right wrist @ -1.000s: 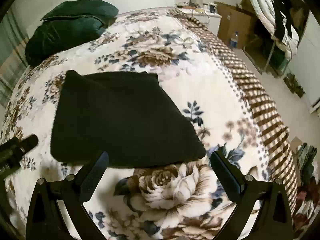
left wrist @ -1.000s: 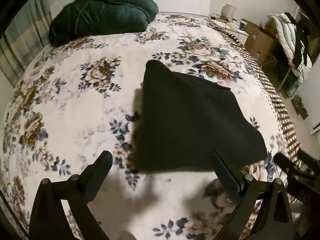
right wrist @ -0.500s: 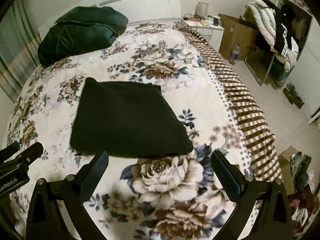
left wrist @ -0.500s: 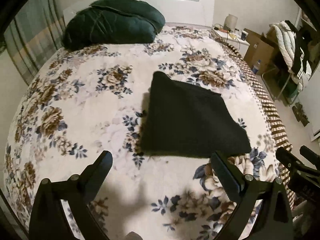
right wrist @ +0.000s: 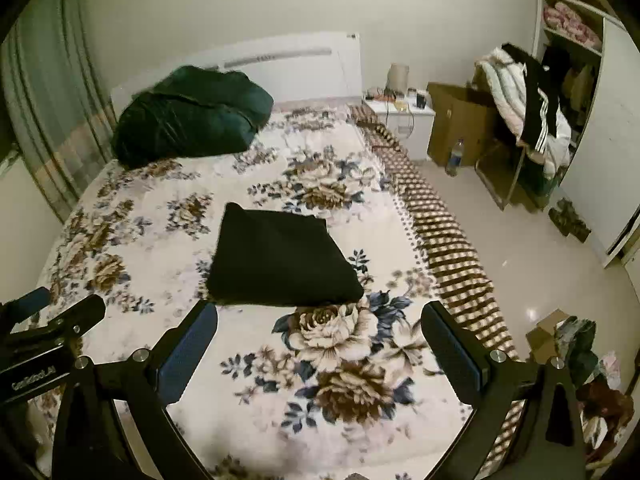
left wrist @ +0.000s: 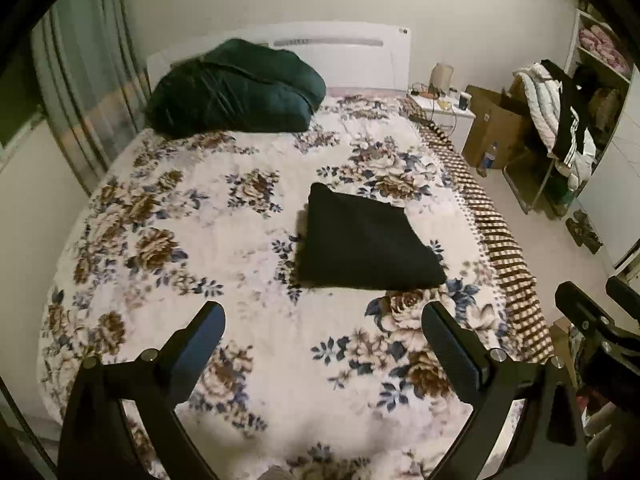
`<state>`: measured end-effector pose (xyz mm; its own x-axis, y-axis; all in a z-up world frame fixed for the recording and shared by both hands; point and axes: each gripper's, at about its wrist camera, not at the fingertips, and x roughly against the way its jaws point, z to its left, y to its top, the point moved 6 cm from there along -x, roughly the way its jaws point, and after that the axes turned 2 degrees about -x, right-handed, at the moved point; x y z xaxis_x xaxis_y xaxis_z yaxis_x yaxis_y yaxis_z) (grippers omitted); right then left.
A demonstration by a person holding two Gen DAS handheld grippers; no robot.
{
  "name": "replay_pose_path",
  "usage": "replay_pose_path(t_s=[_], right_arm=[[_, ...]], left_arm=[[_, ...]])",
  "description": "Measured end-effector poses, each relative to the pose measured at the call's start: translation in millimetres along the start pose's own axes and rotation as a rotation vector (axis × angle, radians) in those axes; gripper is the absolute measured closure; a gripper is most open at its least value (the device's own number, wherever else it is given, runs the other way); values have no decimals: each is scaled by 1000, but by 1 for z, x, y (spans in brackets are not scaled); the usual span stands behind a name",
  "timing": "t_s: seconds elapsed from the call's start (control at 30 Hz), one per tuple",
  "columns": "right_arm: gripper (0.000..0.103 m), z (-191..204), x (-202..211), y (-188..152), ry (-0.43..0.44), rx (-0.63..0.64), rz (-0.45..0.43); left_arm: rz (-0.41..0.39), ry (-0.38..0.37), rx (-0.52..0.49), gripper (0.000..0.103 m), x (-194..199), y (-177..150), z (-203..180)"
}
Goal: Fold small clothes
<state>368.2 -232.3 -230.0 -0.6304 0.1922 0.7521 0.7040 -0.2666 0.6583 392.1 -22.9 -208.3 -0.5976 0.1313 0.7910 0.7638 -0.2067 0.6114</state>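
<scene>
Black cloth [left wrist: 366,248] lies folded flat on bed [left wrist: 240,320], well ahead of both grippers. Left gripper [left wrist: 323,330] and right gripper [right wrist: 319,328]: fingers spread, empty. Fold looks done.

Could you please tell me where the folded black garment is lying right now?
The folded black garment lies flat on the floral bedspread, right of centre in the left wrist view, toward the striped bed edge and well short of the dark green pillows.
</scene>
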Motion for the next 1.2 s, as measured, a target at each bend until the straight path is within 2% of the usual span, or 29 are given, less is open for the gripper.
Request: replay_pose_path(t_s=[0.2, 0.33, 0.47, 0.63, 0.83, 1.2], right_arm=[[0, -4, 114, -12, 9, 18, -75], [0, -12, 177, -21, 19, 11, -107], [0, -21, 235, -26, 32, 24, -136], [0, -34, 283, -27, 45, 45, -163], [0, -40, 311, -33, 62, 66, -177], [0, -43, 298, -27, 89, 77, -166]], left_arm=[[-81, 16, -20, 2, 89, -10, -7], [-98, 29, -4, 2, 130, -21, -12], [-116, 37, 27, 2, 156, -28, -13], [-147, 45, 61, 2, 181, -37, -17], [-165, 74, 60, 1, 196, -48, -21], [-165, 89, 58, 1, 203, -58, -29]])
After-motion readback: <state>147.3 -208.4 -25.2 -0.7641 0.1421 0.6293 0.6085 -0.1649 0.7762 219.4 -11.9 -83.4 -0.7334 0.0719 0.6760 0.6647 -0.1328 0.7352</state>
